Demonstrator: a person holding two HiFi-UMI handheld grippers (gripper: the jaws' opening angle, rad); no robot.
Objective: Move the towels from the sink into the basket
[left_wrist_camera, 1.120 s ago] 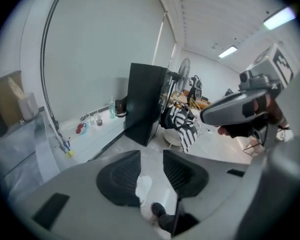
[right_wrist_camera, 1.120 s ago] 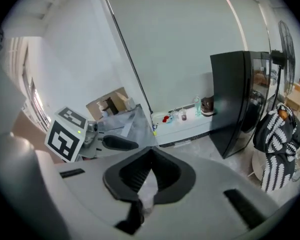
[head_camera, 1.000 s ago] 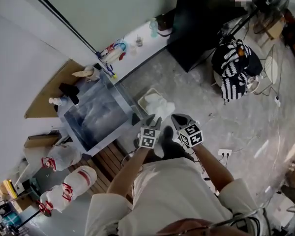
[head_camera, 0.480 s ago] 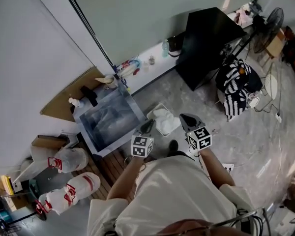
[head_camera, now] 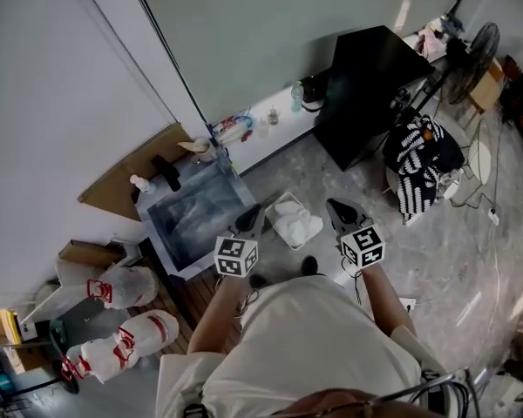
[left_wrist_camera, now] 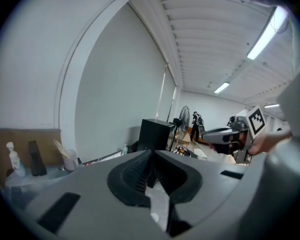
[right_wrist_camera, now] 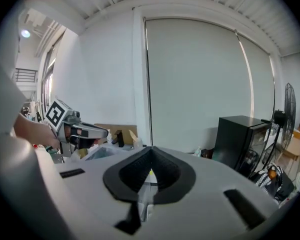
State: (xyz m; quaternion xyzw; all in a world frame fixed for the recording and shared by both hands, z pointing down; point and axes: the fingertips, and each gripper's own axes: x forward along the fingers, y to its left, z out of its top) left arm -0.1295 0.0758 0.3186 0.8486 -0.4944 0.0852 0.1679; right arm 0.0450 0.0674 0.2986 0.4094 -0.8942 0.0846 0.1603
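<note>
The steel sink [head_camera: 192, 220] stands against the wall; what lies in its grey basin I cannot tell. To its right on the floor sits the basket [head_camera: 279, 205] with white towels [head_camera: 298, 225] piled in it. My left gripper [head_camera: 251, 216] hovers between sink and basket. Its jaws have just been closing and now meet with nothing between them [left_wrist_camera: 150, 154]. My right gripper [head_camera: 338, 207] hangs to the right of the basket, shut and empty [right_wrist_camera: 150, 149]. Both point nearly level, well above the towels.
A black cabinet [head_camera: 366, 81] stands behind the basket, with bottles on a white ledge [head_camera: 270, 116] beside it. A striped cloth [head_camera: 418, 159] and a fan [head_camera: 471, 46] are at the right. White bags [head_camera: 122, 281] lie left of a wooden slat mat [head_camera: 192, 294].
Both grippers have risen from just over the basket and spread apart. The left one has moved toward the sink side; nothing is carried by either.
</note>
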